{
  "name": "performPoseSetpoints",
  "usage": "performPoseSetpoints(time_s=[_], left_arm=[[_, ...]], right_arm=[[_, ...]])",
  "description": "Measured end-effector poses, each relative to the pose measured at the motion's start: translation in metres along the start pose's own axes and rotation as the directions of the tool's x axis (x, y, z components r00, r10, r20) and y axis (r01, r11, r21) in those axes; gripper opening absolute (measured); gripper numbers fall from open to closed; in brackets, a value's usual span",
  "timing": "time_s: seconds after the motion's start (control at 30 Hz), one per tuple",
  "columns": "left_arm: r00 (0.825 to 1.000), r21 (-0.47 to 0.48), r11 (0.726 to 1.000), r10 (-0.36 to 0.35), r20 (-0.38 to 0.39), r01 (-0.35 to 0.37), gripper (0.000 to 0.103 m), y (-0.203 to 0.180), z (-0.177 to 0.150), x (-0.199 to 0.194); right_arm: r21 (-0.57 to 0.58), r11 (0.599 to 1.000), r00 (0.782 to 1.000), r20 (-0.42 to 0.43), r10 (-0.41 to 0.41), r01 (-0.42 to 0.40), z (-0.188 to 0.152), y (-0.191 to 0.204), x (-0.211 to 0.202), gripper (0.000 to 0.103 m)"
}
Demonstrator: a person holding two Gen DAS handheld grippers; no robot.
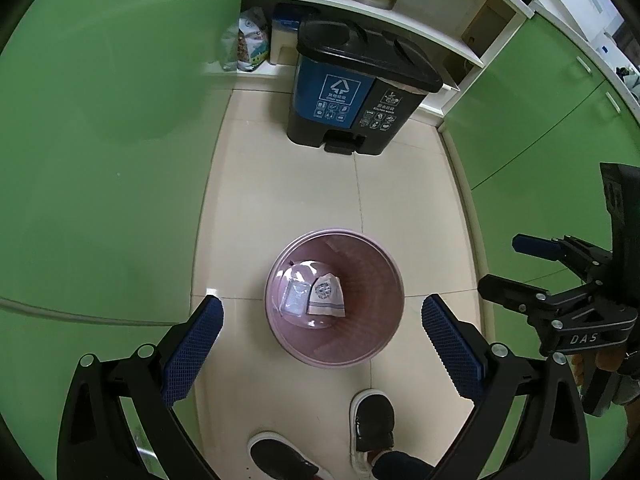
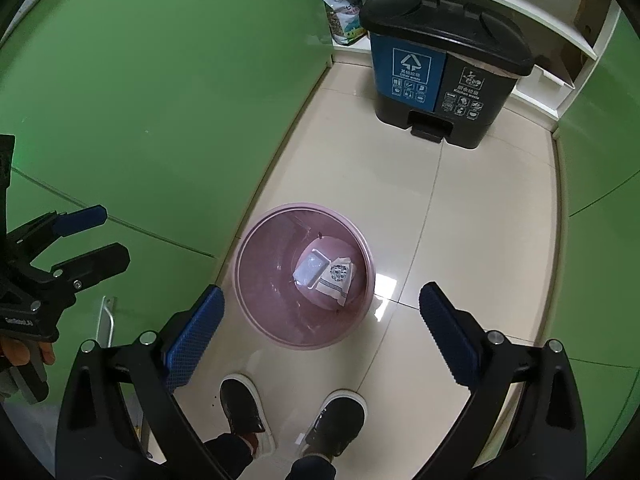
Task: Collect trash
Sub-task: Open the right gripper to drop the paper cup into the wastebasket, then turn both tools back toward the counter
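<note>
Above pink bin [image 1: 334, 300] | left gripper [image 1: 322, 340], right gripper [image 2: 320, 336] held spread, empty | wrappers [image 1: 326, 296] seen inside bin

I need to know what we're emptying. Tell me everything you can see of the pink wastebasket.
The pink wastebasket is a round, translucent, plastic-looking bin with a wide rim and ribbed walls tapering to a smaller base. It stands upright on the beige tile floor, apart from the two-compartment pedal bin. At its bottom lie a clear plastic wrapper and a white printed packet, side by side. Neither gripper touches it.
</note>
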State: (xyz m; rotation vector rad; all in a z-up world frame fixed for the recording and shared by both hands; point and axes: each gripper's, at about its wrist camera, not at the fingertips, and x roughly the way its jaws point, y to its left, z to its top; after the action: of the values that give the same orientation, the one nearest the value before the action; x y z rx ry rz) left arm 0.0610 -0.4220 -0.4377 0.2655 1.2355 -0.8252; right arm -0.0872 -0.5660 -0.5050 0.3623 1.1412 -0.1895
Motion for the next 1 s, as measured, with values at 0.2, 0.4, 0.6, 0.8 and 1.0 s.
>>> performPoseSetpoints(time_s=[0.2,0.4,0.6,0.8,1.0], left_arm=[[1.000,-0.013,1.000,-0.007,0.007,0.007,0.096,-0.020,0.003,-0.055],[1.000,-0.034,0.999,0.001,0.026,0.000,0.096,-0.047,0.012,-0.151],[0.994,-0.078,0.996,0.054,0.096,-0.047,0.096,-0.062,0.018,-0.272],[0.971,-0.163,0.980,0.148,0.190,-0.118,0.096,-0.058,0.010,-0.372],[0.928,-0.284,0.939,0.269,0.256,-0.194,0.096,-0.033,-0.019,-0.442]], right_arm=[[0.000,1.000,1.000,-0.002,0.009,-0.009,0.003,0.014,-0.063,0.096],[-0.034,0.999,1.000,0.017,0.023,-0.023,0.016,0.036,-0.166,0.096],[-0.127,0.991,0.997,0.055,0.057,-0.050,0.033,0.074,-0.277,0.097],[-0.257,0.960,0.986,0.100,0.137,-0.107,0.049,0.126,-0.360,0.098],[-0.408,0.897,0.969,0.093,0.229,-0.172,0.069,0.191,-0.389,0.098]])
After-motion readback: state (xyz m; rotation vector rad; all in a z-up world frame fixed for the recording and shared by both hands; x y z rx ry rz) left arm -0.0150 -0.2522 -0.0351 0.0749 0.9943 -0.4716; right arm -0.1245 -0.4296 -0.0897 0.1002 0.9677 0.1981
